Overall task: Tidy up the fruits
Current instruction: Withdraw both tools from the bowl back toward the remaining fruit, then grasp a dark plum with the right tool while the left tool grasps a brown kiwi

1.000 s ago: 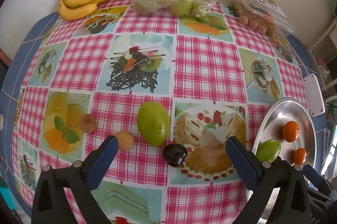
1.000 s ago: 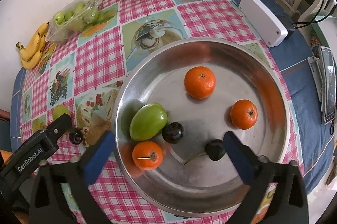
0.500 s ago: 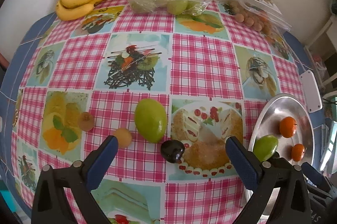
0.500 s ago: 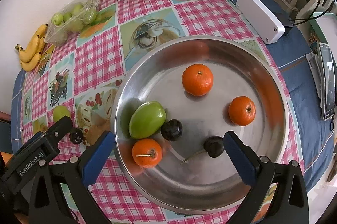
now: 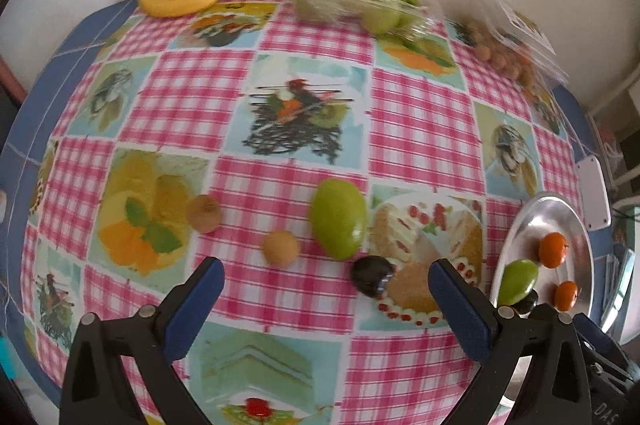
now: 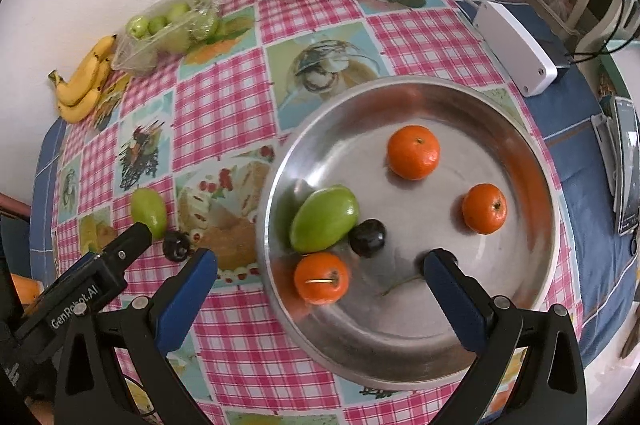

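My left claw is wide open and holds nothing. The dark plum lies on the worktop just ahead, a bit to the right of the middle, near the silver plate. My right claw is wide open too, over the plate. The left is nearer.

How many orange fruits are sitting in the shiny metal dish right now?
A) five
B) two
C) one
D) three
D: the right wrist view shows three orange fruits in the metal dish: one toward the back, one on the right, and one near the front rim beside the green fruit.
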A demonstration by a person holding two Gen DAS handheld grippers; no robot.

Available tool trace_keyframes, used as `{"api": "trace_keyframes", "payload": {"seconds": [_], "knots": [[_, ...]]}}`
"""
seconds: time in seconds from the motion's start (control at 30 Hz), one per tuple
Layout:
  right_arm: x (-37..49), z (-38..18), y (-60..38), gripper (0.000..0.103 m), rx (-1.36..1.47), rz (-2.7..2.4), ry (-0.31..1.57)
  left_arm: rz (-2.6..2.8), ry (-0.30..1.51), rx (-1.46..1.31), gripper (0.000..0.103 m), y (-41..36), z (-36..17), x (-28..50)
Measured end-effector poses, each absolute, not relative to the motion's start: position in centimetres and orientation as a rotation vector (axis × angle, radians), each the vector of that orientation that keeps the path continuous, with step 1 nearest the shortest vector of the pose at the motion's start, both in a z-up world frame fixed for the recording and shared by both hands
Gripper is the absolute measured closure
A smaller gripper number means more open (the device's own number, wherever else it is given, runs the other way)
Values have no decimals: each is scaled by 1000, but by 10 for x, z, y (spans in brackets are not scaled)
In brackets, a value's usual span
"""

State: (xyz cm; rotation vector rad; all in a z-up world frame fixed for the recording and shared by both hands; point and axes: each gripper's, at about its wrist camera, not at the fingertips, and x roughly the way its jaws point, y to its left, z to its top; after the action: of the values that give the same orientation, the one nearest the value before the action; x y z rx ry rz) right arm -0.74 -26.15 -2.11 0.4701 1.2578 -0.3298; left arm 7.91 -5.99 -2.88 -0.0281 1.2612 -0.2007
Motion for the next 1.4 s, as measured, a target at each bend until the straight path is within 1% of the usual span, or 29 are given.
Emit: {"api": "trace_keyframes", "payload": {"seconds": [0.83, 1.07, 1.4], "knots": [[44, -27, -172, 0, 404, -154, 1283, -56, 1265, -191, 0, 39, -27, 102], [56, -39, -151, 0, 377, -103, 1285, -37, 1251, -197, 0, 50, -31, 107], [62, -62, -142, 0, 327, -93, 1299, -30, 1297, -215, 0, 52, -50, 115]]}}
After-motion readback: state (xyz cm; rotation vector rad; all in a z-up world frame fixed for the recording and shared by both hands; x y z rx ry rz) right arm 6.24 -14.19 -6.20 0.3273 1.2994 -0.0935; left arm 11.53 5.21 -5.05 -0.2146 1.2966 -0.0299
